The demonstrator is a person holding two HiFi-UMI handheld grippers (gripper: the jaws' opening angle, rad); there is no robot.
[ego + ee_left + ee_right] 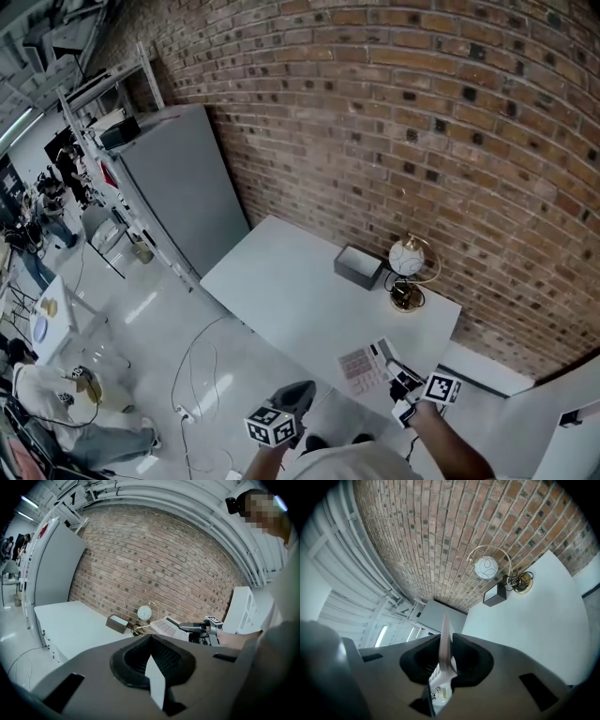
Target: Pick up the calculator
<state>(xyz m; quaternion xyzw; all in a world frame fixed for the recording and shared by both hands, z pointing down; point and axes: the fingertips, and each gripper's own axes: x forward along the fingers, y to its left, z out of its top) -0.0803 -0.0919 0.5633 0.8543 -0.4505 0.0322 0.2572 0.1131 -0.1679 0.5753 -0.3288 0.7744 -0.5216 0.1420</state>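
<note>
White calculator [366, 366] held in right gripper [398, 377], left gripper [151, 641] closed, empty

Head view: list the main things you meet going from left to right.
In order: grey cabinet → left tongs → dark box → globe. Left out: the calculator held in the right tongs, since it overlaps the box and the globe.
</note>
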